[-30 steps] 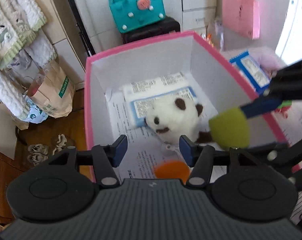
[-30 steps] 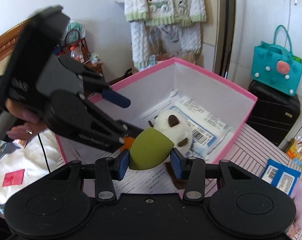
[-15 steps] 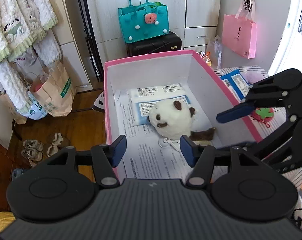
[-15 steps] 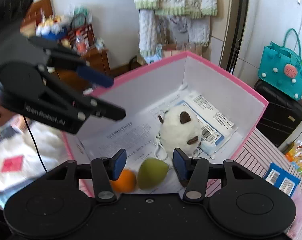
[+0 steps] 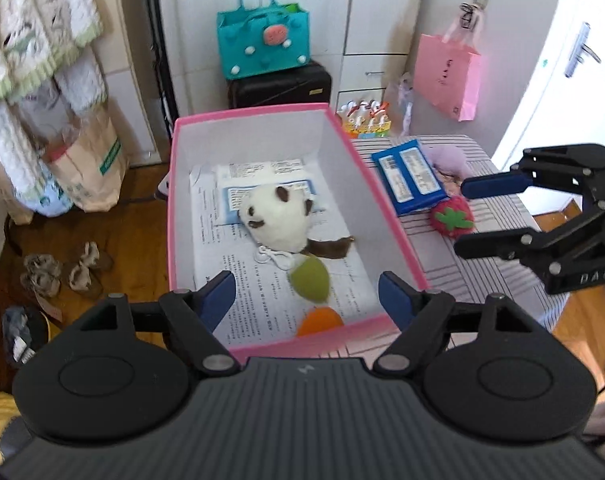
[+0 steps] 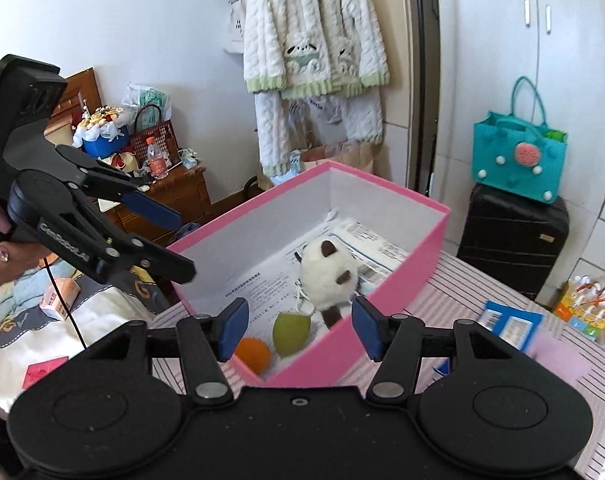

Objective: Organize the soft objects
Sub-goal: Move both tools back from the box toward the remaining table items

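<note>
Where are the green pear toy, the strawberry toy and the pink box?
green pear toy [image 5: 309, 280], left wrist view, on its rounded middle.
strawberry toy [image 5: 451, 216], left wrist view, on its red body.
pink box [image 6: 386, 292], right wrist view, on its outer side wall.

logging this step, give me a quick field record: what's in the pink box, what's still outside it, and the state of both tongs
container: pink box, open top, on striped table
in box: panda plush, green pear toy, orange toy, blue packet, printed paper
outside box: strawberry plush, blue pack, lilac plush
left tongs: opening, nothing between the jaws
right tongs: opening, nothing between the jaws, above near end of box
</note>
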`<state>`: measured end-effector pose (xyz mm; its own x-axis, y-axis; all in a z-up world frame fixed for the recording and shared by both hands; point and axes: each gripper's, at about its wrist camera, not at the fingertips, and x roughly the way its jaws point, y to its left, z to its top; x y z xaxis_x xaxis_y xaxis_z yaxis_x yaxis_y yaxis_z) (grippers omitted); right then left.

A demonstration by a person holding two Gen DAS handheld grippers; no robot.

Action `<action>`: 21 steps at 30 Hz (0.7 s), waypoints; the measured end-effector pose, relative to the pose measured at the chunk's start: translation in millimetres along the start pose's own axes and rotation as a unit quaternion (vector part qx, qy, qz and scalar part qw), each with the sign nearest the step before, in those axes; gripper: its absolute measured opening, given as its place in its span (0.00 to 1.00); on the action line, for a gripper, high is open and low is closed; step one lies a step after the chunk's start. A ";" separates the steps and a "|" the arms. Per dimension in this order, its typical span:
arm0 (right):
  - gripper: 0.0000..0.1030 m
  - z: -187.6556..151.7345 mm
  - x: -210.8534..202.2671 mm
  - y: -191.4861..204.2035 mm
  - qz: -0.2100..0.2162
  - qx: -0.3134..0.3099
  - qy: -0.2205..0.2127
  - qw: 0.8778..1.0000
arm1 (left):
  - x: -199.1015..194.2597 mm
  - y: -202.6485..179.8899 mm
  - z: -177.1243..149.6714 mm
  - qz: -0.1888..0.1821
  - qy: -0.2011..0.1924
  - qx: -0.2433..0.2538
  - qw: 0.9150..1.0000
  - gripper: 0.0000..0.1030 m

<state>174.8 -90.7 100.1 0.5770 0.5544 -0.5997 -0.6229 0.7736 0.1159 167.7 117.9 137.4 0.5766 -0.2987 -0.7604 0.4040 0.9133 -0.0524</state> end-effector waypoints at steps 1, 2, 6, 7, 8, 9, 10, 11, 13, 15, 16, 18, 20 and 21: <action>0.62 -3.1 -5.6 0.4 -0.002 -0.001 -0.003 1.000 | -3.8 -4.8 -2.0 0.000 -0.003 0.006 1.000 0.76; 0.62 -6.9 -11.9 0.8 -0.004 -0.002 -0.007 1.000 | -8.2 -10.4 -5.2 0.001 -0.007 0.015 1.000 0.76; 0.64 -22.4 -35.6 2.1 -0.011 -0.005 -0.022 1.000 | -24.8 -30.6 -16.2 -0.004 -0.033 0.039 0.999 0.78; 0.64 -25.6 -41.2 3.0 -0.013 -0.008 -0.025 1.000 | -28.4 -35.1 -19.3 -0.006 -0.040 0.042 0.998 0.78; 0.65 -29.3 -47.0 4.1 -0.015 -0.012 -0.028 0.999 | -32.2 -40.0 -22.3 -0.009 -0.047 0.043 0.998 0.79; 0.66 -32.9 -52.6 4.7 -0.017 -0.014 -0.031 0.999 | -34.2 -44.3 -25.5 -0.012 -0.052 0.042 0.998 0.79; 0.66 -36.4 -57.4 5.5 -0.020 -0.015 -0.034 0.999 | -35.6 -48.8 -28.5 -0.018 -0.057 0.044 0.997 0.80; 0.67 -39.8 -62.2 6.0 -0.024 -0.016 -0.037 0.999 | -36.2 -54.3 -31.5 -0.024 -0.060 0.049 0.997 0.81; 0.68 -46.9 -70.2 6.7 -0.032 -0.021 -0.039 0.998 | -34.1 -63.9 -36.8 -0.038 -0.068 0.059 0.995 0.81; 0.70 -54.7 -77.5 7.5 -0.041 -0.026 -0.041 0.998 | -29.3 -70.6 -40.6 -0.046 -0.074 0.064 0.994 0.82; 0.71 -59.3 -80.7 6.5 -0.045 -0.027 -0.043 0.998 | -25.4 -73.9 -42.7 -0.047 -0.078 0.064 0.994 0.84; 0.71 -69.4 -85.8 2.5 -0.055 -0.026 -0.045 0.997 | -17.2 -81.6 -47.1 -0.045 -0.082 0.068 0.993 0.85; 0.71 -80.4 -88.7 -2.6 -0.070 -0.027 -0.044 0.996 | -10.0 -90.8 -51.6 -0.042 -0.090 0.078 0.992 0.85; 0.71 -85.6 -90.1 -5.7 -0.077 -0.025 -0.042 0.996 | -7.4 -95.8 -53.6 -0.041 -0.093 0.082 0.991 0.85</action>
<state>81.1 -171.3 85.7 0.7085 0.4562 -0.5384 -0.5484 0.8361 -0.0131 86.7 47.4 113.4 0.6525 -0.4301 -0.6239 0.5562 0.8310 0.0089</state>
